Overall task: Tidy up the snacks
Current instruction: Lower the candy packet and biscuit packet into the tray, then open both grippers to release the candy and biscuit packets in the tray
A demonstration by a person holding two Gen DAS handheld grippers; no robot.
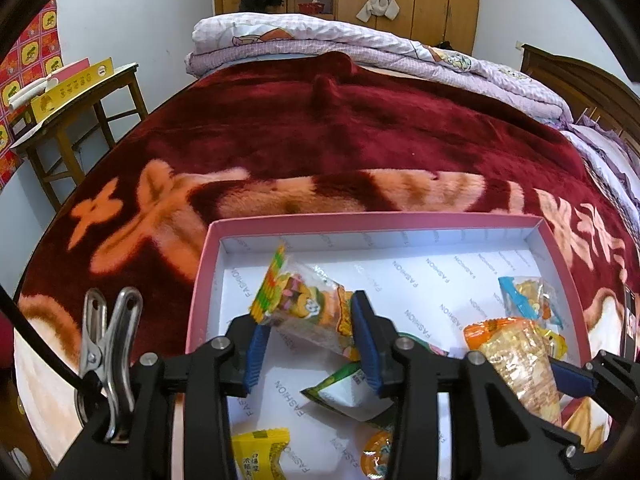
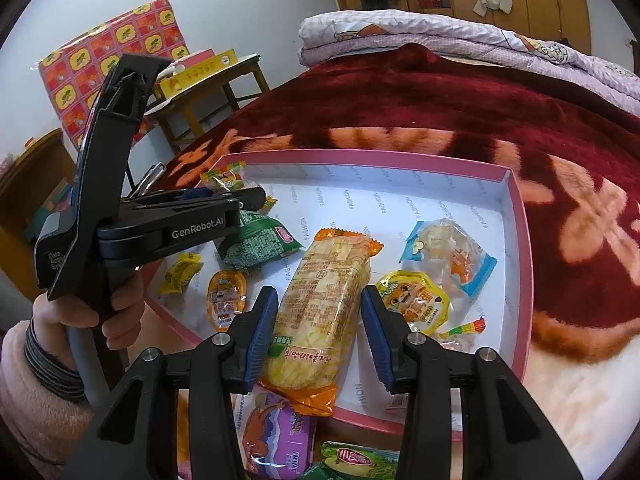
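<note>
Left gripper (image 1: 308, 312): jaws partly apart, blue pads flanking a multicoloured sweet packet (image 1: 308, 304) without visibly squeezing it; the packet leans inside the pink box (image 1: 560, 248), near its left wall. Right gripper (image 2: 320, 294): jaws closed onto an orange-ended rice-cracker packet (image 2: 324, 264), held lengthwise between the pads with its near end over the box's front wall. Around it on the white box floor lie a green packet (image 2: 256, 240), a jelly cup (image 2: 226, 296), a yellow round packet (image 2: 414, 300) and a blue-edged packet (image 2: 448, 256). A purple packet (image 2: 276, 432) lies outside the front wall. The box rests on a dark red blanket (image 2: 400, 100).
</note>
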